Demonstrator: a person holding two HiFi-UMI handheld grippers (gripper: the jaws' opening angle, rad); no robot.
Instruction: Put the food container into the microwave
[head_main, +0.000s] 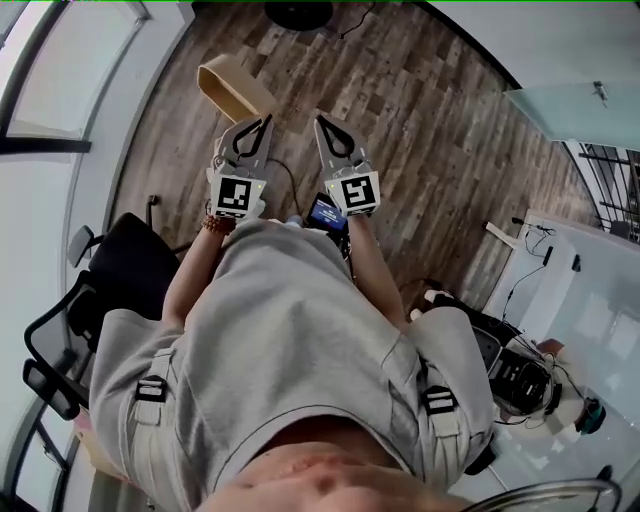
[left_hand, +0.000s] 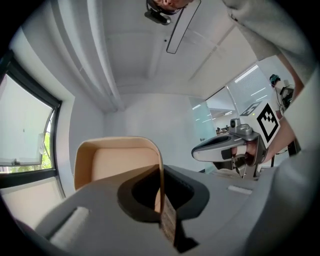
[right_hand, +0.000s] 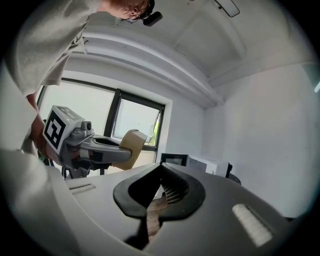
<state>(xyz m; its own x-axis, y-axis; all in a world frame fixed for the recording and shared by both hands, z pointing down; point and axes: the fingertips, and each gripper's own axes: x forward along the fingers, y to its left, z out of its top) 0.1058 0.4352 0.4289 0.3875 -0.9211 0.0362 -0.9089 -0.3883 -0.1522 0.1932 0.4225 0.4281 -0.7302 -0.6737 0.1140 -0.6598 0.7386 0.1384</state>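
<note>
Left gripper: jaws clamped on one side wall of the tan container. In head view the container sticks out past the tips toward 11 o'clock, in the air over the wood floor. Right gripper: jaws together with nothing between them, just beside the left one at 3 o'clock. The microwave shows only in the right gripper view, at about 1 o'clock beyond the jaws, well apart from the container.

A black office chair stands on wood floor.
</note>
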